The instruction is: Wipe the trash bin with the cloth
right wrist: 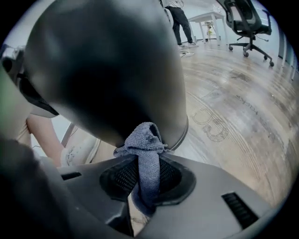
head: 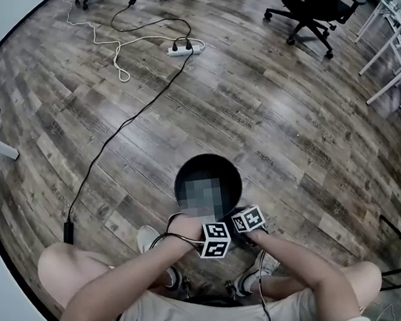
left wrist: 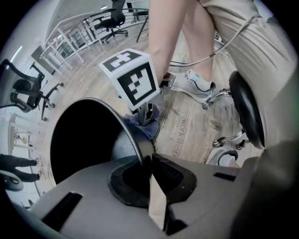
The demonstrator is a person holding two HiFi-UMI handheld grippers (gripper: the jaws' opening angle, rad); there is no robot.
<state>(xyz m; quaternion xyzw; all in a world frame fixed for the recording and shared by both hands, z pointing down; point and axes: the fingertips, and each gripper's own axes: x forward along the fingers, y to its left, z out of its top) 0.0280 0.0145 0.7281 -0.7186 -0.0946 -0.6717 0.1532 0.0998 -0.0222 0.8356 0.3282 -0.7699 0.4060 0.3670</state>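
Wood floor [head: 267, 112] below. Pinching trash bin [right wrist: 107, 60] rim with left fingers [left wrist: 170, 175], cloth [right wrist: 145, 140] with right fingers [right wrist: 117, 179], wiping its side. Next, likely rubbing around.

The round black trash bin [head: 228, 180] stands on the wooden plank floor [head: 251, 100]. The left gripper [left wrist: 150, 164] clamps its near rim. Beside it, the right gripper [right wrist: 145, 173] holds a grey terry cloth [right wrist: 145, 140] against the outer wall.
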